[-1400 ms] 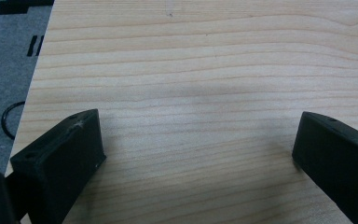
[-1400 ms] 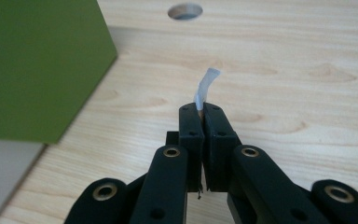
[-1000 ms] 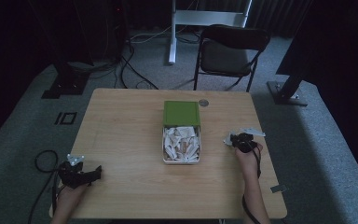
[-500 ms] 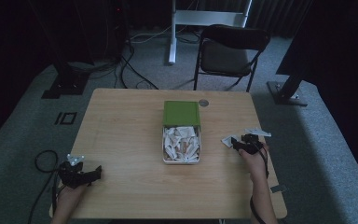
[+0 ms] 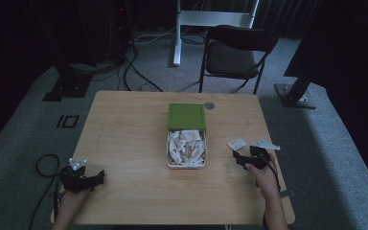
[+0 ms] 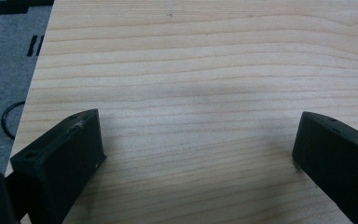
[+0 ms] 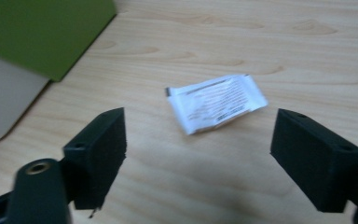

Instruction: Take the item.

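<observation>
One white sachet point(image 7: 216, 102), rectangular with crimped ends and small dark print too blurred to read, lies flat on the wooden table point(image 5: 124, 124), just right of the tin point(image 5: 186, 148). The tin is a single shallow white tray heaped with pale sachets, too jumbled to count; its green lid point(image 5: 186, 116) rests at the far end. Right gripper point(image 7: 199, 154): jaws spread wide, empty, sachet lying beyond and between them, not touching. Left gripper point(image 6: 196, 149): jaws spread wide over bare wood, well left of the tin, near the table's front corner. One small round disc point(image 5: 209, 105) just beyond the lid, unidentifiable. One folding chair point(image 5: 237, 52) behind the table
</observation>
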A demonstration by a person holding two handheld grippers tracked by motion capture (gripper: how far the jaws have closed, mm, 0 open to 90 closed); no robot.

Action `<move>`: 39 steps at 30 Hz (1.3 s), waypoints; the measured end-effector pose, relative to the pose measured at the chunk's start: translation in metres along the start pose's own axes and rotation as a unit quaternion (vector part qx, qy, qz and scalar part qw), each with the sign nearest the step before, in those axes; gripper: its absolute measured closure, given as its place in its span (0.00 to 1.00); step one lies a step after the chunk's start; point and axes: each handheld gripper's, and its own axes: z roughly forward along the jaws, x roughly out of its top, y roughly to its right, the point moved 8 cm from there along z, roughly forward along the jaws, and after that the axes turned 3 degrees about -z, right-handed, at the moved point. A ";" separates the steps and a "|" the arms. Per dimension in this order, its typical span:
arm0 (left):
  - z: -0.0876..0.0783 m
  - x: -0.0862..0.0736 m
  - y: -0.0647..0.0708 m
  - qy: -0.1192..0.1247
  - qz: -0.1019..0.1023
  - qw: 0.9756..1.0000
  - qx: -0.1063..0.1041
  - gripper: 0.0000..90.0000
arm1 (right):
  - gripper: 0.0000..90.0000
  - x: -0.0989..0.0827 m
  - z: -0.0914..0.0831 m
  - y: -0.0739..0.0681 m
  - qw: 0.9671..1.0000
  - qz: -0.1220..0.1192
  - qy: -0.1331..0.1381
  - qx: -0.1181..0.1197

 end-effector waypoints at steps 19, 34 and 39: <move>0.000 0.000 0.000 -0.001 0.001 1.000 0.000 0.03 | 0.14 -0.041 -0.015 -0.009 1.000 -0.002 -0.020 -0.014; 0.000 0.000 0.000 -0.001 0.001 1.000 0.000 0.03 | 0.14 -0.058 -0.042 -0.005 0.998 -0.007 -0.006 -0.065; 0.000 0.000 0.000 -0.001 0.001 1.000 0.000 0.03 | 0.14 -0.067 -0.047 -0.004 0.997 0.003 -0.019 -0.076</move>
